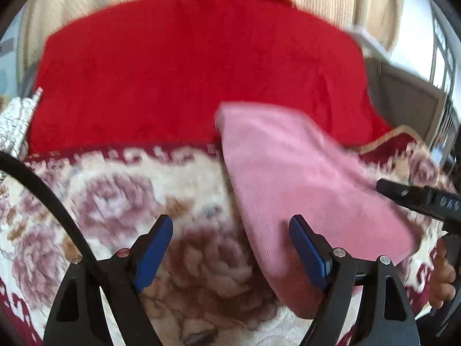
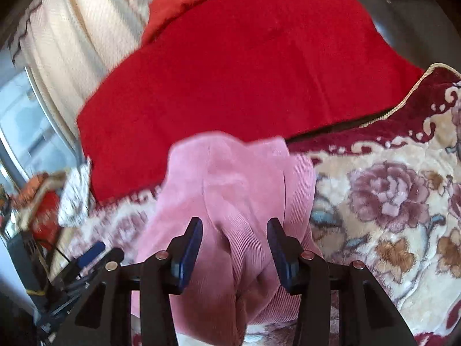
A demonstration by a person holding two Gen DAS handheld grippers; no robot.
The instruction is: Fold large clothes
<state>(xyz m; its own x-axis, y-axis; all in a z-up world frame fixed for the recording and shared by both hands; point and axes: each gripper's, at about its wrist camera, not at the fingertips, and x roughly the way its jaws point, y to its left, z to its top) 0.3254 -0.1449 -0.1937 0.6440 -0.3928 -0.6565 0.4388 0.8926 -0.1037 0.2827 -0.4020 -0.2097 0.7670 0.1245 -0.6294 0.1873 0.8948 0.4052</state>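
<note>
Both my grippers, left (image 1: 230, 255) and right (image 2: 234, 255), stand with fingers apart; the pink ribbed garment (image 2: 230, 190) lies between the right fingers, released for its next fold.

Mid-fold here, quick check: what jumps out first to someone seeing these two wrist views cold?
The big red cloth fills the far half of both views, spread flat over the flowered blanket. Next comes the pink garment, bunched in folds on the blanket just in front of the red cloth. It lies between the blue fingers of the right gripper, which are not pressing it, while the left gripper gapes beside it.
</note>
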